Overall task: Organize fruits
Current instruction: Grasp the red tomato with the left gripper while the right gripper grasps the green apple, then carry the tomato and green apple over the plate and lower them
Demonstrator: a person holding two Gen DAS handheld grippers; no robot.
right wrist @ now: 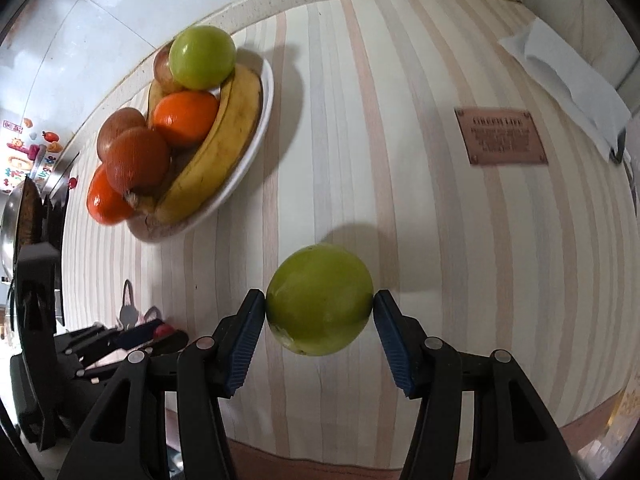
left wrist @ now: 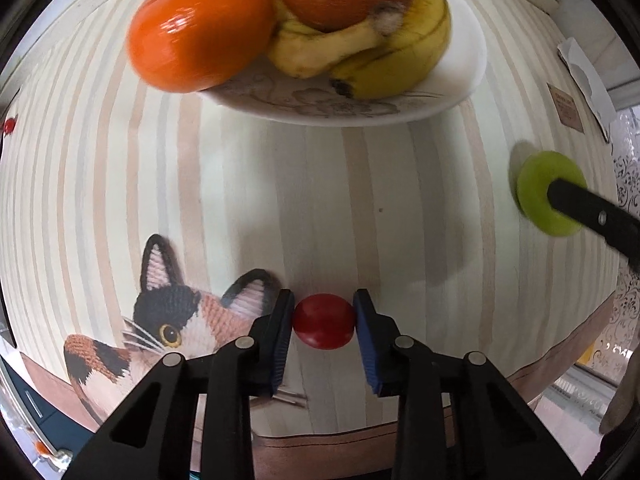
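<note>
The left gripper [left wrist: 324, 322] pinches one small red fruit [left wrist: 324, 321] just above the striped tablecloth [left wrist: 320, 200], near a cat picture [left wrist: 168, 320]. The right gripper [right wrist: 320, 300] squeezes one green apple [right wrist: 319, 299] between its two blue pads. The white plate [right wrist: 256, 120] holds two bananas [right wrist: 224, 140], three orange fruits, one more green apple [right wrist: 202, 57], one red apple [right wrist: 162, 70] and one brown fruit [right wrist: 120, 128]
</note>
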